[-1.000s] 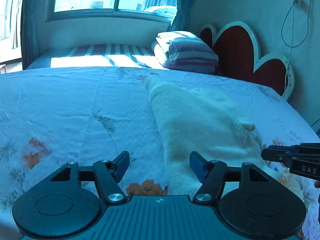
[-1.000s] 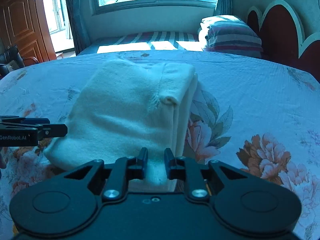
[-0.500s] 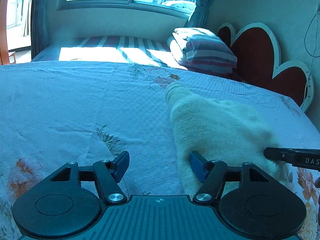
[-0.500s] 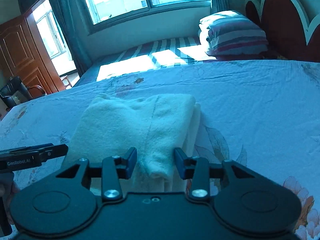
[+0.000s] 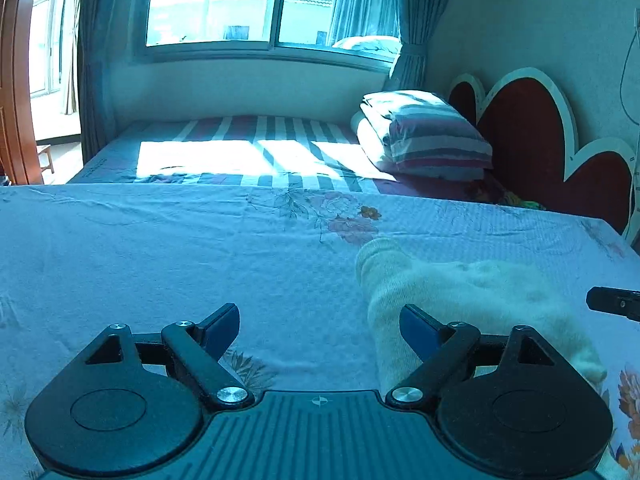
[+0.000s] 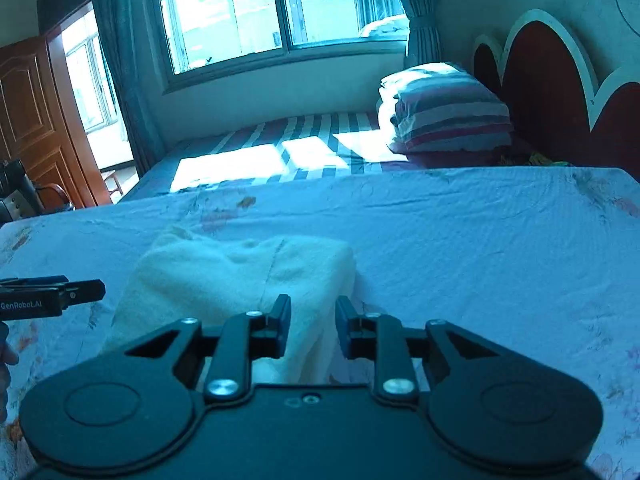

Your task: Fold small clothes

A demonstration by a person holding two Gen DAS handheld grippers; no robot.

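Now my left gripper (image 5: 320, 328) stands released, its jaws just spread wider, with only flowered bedsheet (image 5: 200, 248) between the blue pads; the right-hand pad overlaps the near left edge of the folded cream garment (image 5: 460, 304), though I cannot tell if it touches. My right gripper (image 6: 310, 326) has a narrow gap that has just been drawing in, and the garment's near right portion shows through that gap; whether the pads press the cloth I cannot tell. The garment lies flat on the sheet, folded into a thick pad, its far end rounded. Left of the garment in my right camera, the side of my left gripper reads "GenRobot.AI". Beyond the garment sit a striped mattress, a striped pillow (image 6: 444, 116) and a red heart-shaped headboard (image 5: 536, 128).
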